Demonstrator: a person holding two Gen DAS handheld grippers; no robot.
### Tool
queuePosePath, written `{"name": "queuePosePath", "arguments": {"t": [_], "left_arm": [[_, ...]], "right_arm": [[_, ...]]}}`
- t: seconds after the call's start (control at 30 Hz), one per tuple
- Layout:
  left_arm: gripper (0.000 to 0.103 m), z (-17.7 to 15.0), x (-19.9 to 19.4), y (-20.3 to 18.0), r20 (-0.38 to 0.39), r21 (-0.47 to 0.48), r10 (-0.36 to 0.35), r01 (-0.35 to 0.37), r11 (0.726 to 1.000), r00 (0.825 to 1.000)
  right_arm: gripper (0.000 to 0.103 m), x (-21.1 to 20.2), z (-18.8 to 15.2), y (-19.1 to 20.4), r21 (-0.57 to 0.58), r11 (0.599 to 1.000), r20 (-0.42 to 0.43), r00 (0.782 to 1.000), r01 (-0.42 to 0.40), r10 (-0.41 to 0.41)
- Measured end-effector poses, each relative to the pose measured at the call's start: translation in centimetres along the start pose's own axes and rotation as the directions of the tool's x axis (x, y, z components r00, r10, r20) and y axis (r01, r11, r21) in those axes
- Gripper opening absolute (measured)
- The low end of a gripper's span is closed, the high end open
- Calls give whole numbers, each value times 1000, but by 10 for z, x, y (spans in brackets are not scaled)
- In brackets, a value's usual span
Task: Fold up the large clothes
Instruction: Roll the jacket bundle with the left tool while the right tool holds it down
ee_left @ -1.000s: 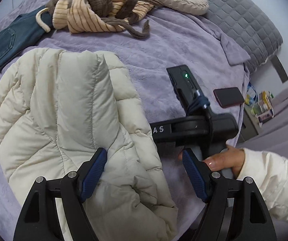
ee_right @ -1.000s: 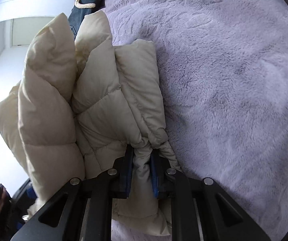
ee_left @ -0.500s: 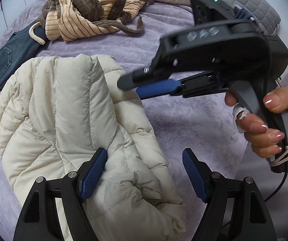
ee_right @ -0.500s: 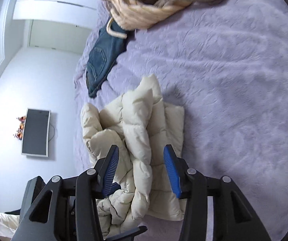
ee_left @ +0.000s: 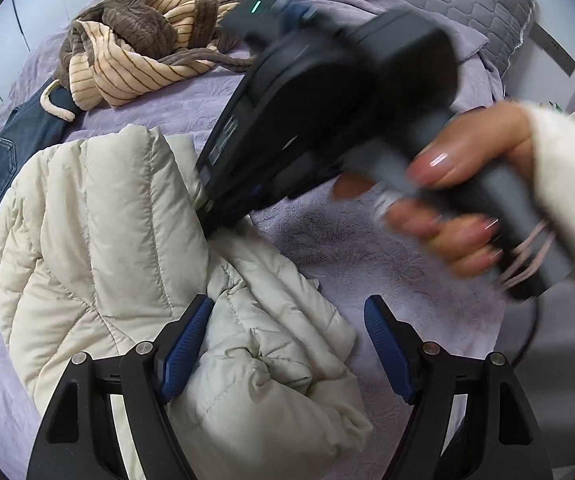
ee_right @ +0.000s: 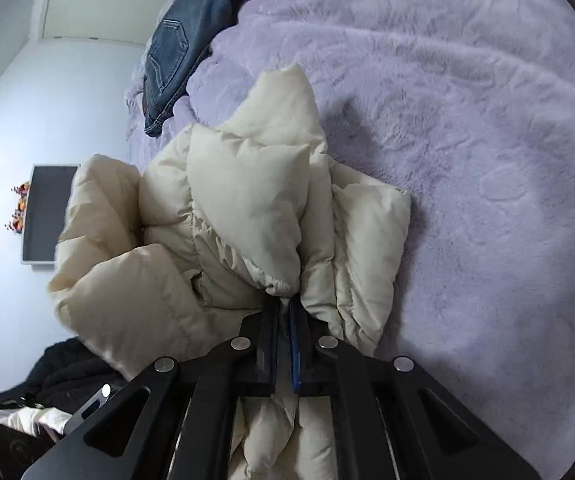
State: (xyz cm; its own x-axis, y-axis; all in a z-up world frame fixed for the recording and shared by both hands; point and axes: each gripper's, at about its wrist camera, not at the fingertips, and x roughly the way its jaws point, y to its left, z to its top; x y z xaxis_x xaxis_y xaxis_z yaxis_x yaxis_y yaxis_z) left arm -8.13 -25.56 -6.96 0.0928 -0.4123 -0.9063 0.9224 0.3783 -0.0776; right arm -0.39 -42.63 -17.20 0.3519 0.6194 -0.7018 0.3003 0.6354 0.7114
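The cream jacket (ee_left: 127,264) lies bunched on the bed (ee_right: 467,120). The right tongs (ee_right: 285,312) pinch a fold of it, entering from 2 o'clock in the left view, gripped by a sleeved hand (ee_left: 467,200). The left tongs (ee_left: 287,344) hang spread above its near edge. Jeans (ee_left: 3,160) lie at 10 o'clock.
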Motion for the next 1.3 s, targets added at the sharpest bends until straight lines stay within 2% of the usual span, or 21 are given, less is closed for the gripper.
{"name": "queuePosePath", "arguments": {"t": [0.1,0.13,0.17,0.2,0.23,0.33,0.4,0.43,0.47,0.53,0.6,0.77,0.83,0.87,1.0,1.07,1.1,1.13,1.2,1.23,1.3], "left_arm": [[77,1,1,-3,2,6,0,0,1000,1000],[77,1,1,-3,1,5,-2,2,1000,1000],[77,1,1,-4,1,6,-2,2,1000,1000],[77,1,1,-4,2,7,-2,2,1000,1000],[77,1,1,-5,1,12,1,-1,1000,1000],[77,1,1,-9,-1,29,13,-13,999,1000],[77,1,1,-12,-1,38,22,-22,999,1000],[77,1,0,-14,-1,41,31,-31,999,1000],[77,0,-1,-14,-5,41,30,-29,999,1000],[77,1,-7,-13,-6,27,1,-1,1000,1000],[77,0,-19,-6,6,3,-26,26,1000,1000],[77,-7,-60,42,75,-165,-121,132,978,990],[77,-14,-71,79,100,-305,-157,181,935,982],[77,-21,-73,101,113,-386,-180,210,898,977],[77,-61,-58,178,173,-664,-255,304,683,951],[77,-77,-35,205,216,-736,-338,380,560,916],[77,-84,-24,215,243,-756,-383,421,501,891],[77,-88,-11,222,263,-770,-413,448,455,872],[77,-90,7,227,290,-771,-459,489,409,840],[77,-90,14,226,292,-768,-470,497,404,833],[78,-84,26,224,277,-764,-477,492,417,834]], "right_arm": [[11,-36,-8,8,-44,999,34,999,-1,2],[20,-47,-11,9,-50,999,48,999,-13,15],[30,-57,-13,11,-55,998,59,998,-32,35],[56,-66,-14,15,-65,997,68,996,-47,51],[71,-70,-14,20,-81,995,78,995,-58,64],[71,-71,-9,37,-123,986,60,991,-111,119],[65,-59,-3,45,-129,984,30,991,-123,128],[43,-51,-1,48,-130,985,6,993,-115,116],[13,-42,0,50,-137,986,-19,996,-93,91],[10,-31,-1,52,-158,987,-19,1000,13,-16],[10,-28,-2,41,-147,987,-6,997,72,-74],[10,-25,-1,7,-97,990,-8,995,99,-100],[10,-22,-1,-3,-85,991,-5,995,102,-103],[10,-24,-3,-9,-69,993,-3,995,96,-97],[10,-24,-7,-22,-38,997,3,998,70,-70],[9,-25,-9,-24,-33,997,5,998,65,-65],[9,-24,-10,-25,-30,998,5,998,64,-64],[9,-23,-10,-25,-28,998,6,998,63,-63],[9,-25,-13,-27,-22,998,7,998,62,-62],[9,-25,-13,-28,-19,998,7,998,62,-62],[9,-24,-13,-29,-16,998,7,998,63,-63]]}}
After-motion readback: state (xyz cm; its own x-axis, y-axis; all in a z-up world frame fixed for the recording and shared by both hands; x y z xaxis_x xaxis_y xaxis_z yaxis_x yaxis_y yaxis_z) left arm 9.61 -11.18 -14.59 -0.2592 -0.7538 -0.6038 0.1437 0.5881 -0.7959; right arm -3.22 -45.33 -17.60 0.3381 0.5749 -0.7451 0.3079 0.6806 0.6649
